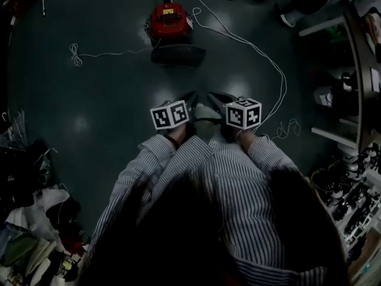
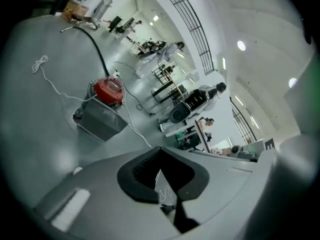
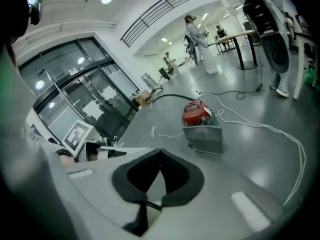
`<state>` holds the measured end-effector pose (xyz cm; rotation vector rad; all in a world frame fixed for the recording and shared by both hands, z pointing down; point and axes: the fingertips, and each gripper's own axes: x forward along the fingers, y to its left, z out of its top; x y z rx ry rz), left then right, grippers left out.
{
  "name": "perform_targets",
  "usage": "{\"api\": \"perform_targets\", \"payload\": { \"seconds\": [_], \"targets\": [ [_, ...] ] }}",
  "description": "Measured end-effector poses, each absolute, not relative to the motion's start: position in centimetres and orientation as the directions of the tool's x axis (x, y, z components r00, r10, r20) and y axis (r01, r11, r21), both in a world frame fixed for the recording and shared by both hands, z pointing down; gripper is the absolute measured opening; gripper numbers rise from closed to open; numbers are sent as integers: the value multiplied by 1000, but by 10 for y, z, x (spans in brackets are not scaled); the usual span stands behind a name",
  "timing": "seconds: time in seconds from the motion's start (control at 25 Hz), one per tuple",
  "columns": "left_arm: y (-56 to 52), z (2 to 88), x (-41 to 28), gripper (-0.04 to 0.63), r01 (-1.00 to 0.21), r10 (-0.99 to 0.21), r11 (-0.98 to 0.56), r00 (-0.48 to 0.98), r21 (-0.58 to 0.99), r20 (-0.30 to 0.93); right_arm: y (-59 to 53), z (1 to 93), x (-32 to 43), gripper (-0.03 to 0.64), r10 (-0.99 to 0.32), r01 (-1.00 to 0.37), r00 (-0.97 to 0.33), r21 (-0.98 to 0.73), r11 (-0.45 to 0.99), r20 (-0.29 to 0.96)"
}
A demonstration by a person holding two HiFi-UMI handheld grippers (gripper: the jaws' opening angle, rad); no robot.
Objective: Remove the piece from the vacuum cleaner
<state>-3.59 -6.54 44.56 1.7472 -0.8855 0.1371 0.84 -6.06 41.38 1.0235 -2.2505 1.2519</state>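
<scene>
The vacuum cleaner [image 1: 171, 24] stands on the floor ahead of me, with a red top and a grey body; a black hose leaves its top. It also shows in the left gripper view as the vacuum cleaner [image 2: 102, 109] and in the right gripper view as the vacuum cleaner [image 3: 201, 124]. My left gripper [image 1: 191, 97] and right gripper [image 1: 212, 97] are held side by side, well short of it. Each is shut with nothing between its jaws, as the left gripper [image 2: 160, 151] and right gripper [image 3: 160, 154] show in their own views.
A white cord [image 1: 262, 58] snakes across the dark floor from the vacuum to the right. Shelving [image 1: 351, 88] stands at the right edge, and piled clutter [image 1: 30, 219] lies at the lower left. People stand by tables far off [image 3: 197, 36].
</scene>
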Motion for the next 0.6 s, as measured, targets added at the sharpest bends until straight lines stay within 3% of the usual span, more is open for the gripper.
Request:
{"api": "perform_targets", "payload": {
  "seconds": [0.2, 0.6],
  "targets": [
    [-68, 465, -53, 2, -614, -524, 20, 666, 789, 532, -73, 428, -15, 2, -314, -708, -704, -596, 378, 637],
    [-54, 560, -36, 2, -683, -398, 78, 647, 727, 650, -61, 527, -27, 2, -151, -687, -722, -672, 277, 676]
  ]
}}
